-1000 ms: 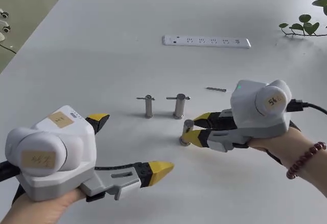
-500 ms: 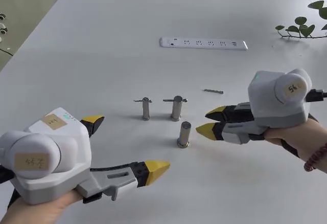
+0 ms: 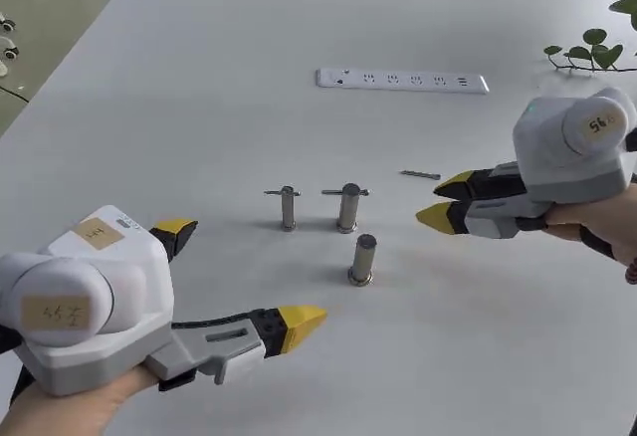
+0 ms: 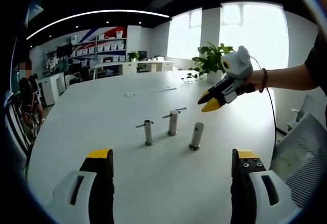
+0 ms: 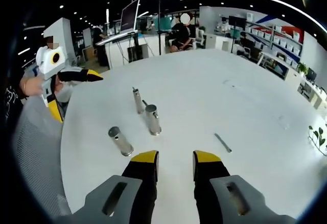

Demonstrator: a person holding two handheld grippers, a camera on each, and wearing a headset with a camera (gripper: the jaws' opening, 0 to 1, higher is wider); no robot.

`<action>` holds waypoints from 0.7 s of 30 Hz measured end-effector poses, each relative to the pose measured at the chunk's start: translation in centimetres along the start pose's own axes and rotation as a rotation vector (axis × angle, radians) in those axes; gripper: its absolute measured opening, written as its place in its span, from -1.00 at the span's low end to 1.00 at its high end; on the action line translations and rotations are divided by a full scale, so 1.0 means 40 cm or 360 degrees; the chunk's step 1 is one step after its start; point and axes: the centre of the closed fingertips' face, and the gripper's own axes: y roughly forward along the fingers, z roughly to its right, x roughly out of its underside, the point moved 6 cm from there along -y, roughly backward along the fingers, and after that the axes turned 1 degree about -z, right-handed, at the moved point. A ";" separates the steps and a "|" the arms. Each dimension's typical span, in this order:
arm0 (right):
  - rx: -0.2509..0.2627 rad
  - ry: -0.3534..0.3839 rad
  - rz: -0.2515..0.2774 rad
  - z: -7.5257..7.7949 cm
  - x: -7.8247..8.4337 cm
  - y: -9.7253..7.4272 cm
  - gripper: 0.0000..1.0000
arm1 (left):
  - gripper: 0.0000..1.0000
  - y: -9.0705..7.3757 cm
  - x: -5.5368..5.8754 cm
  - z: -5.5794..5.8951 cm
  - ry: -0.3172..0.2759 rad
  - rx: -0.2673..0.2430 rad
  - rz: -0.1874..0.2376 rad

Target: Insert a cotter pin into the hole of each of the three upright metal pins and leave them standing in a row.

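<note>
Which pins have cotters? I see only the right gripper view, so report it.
Observer: In the head view, a cotter crosses the left rear pin, another crosses the right rear pin, and the front pin is bare.
Operator: Now tell me where my gripper sits.
Observer: The left gripper view shows the right gripper in the air above the table, touching nothing.
</note>
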 end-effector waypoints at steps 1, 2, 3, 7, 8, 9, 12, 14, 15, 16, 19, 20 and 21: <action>0.0011 -0.0015 -0.0013 0.010 -0.001 0.000 -0.56 | 0.92 0.001 0.000 -0.001 -0.0001 -0.0002 0.0003; 0.0013 -0.0017 -0.0017 0.019 -0.003 0.002 -0.56 | 0.92 0.001 0.000 -0.001 -0.0001 -0.0003 0.0004; 0.0017 -0.0019 -0.0026 0.030 -0.006 0.002 -0.56 | 0.92 0.002 0.000 -0.002 -0.0001 -0.0002 0.0005; 0.0034 -0.0047 -0.0071 0.067 -0.014 0.007 -0.58 | 0.91 0.003 -0.001 0.000 0.0007 0.0006 0.0008; 0.0036 -0.0056 -0.0085 0.079 -0.016 0.010 -0.59 | 0.91 0.004 -0.001 0.001 0.0012 0.0008 0.0007; 0.0036 -0.0060 -0.0093 0.085 -0.018 0.012 -0.60 | 0.91 0.004 -0.002 0.001 0.0015 0.0009 0.0007; 0.0038 -0.0062 -0.0117 0.110 -0.022 0.022 -0.61 | 0.91 0.007 -0.001 0.003 0.0022 0.0022 0.0006; 0.0037 -0.0066 -0.0133 0.121 -0.023 0.031 -0.63 | 0.89 0.008 -0.002 0.003 0.0026 0.0021 0.0009; 0.0035 -0.0075 -0.0150 0.126 -0.022 0.037 -0.63 | 0.86 0.008 -0.005 0.000 0.0049 0.0005 0.0015; 0.0034 -0.0081 -0.0159 0.130 -0.022 0.041 -0.63 | 0.86 0.009 -0.007 -0.001 0.0065 0.0001 0.0021; 0.0038 -0.0071 -0.0183 0.145 -0.017 0.056 -0.64 | 0.85 0.010 -0.007 -0.001 0.0053 -0.0005 0.0025; 0.0043 -0.0072 -0.0192 0.150 -0.015 0.061 -0.64 | 0.85 0.011 -0.007 -0.002 0.0049 -0.0004 0.0024; 0.0047 -0.0074 -0.0209 0.157 -0.012 0.066 -0.65 | 0.84 0.011 -0.007 -0.003 0.0049 -0.0009 0.0023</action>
